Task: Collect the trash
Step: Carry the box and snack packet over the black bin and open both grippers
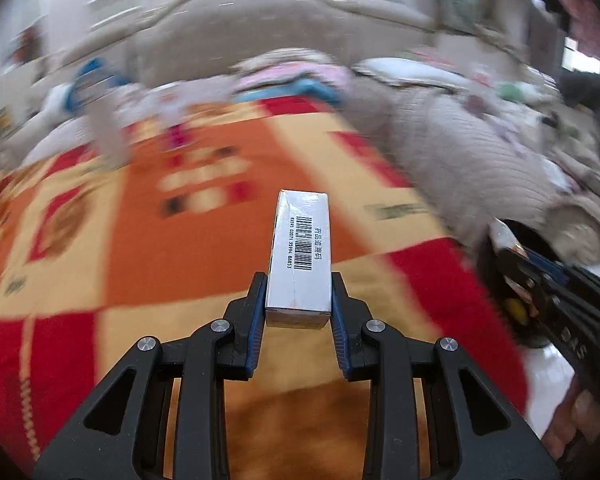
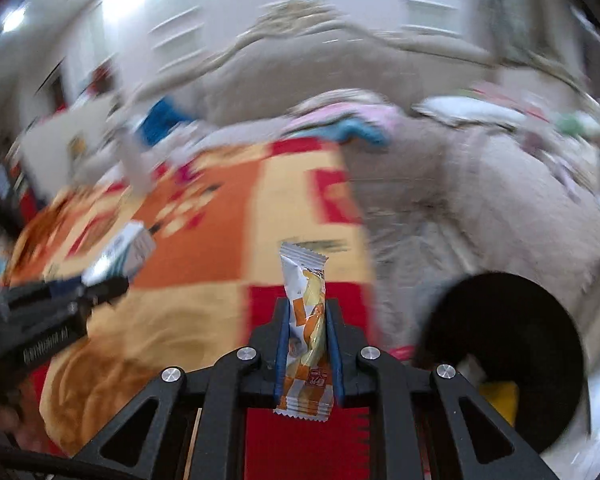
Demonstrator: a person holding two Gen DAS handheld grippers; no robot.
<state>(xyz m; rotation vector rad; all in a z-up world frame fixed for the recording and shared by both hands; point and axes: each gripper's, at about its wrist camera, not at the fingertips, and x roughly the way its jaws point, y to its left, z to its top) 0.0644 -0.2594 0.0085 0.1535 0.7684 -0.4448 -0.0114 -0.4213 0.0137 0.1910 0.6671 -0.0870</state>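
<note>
The left claw (image 1: pixel 299 280) is closed on a small white carton (image 1: pixel 300 256), its blue-lined pads pressing the two long sides near the carton's near end. The carton points away from the camera, barcode face up, with a line of printed characters beside the bars. It hangs above a bed covered by a blanket (image 1: pixel 204 240) patterned in orange, red and pale yellow blocks.

The right claw (image 2: pixel 307 308) is pinched tight on a snack wrapper (image 2: pixel 306 328), a slim silver, orange and yellow sachet with crimped ends. The wrapper stands upright between the pads, its top sticking out past the fingertips and its lower crimped edge hanging behind them.

In the right wrist view the left claw shows at the left edge, carrying the same carton, well apart from the wrapper. In the left wrist view the right claw appears at the right edge with the wrapper's tip showing above it.

A black bin (image 2: pixel 508 356) sits low at the right of the bed's edge, its round mouth open toward the camera; something yellow lies inside, though blur makes it hard to say what it is. A grey-beige quilt (image 1: pixel 480 152) is heaped on the right side of the bed. Crumpled pink and blue cloth (image 1: pixel 296 80) lies near the padded headboard (image 1: pixel 260 20). Most of the background is smeared by motion.
</note>
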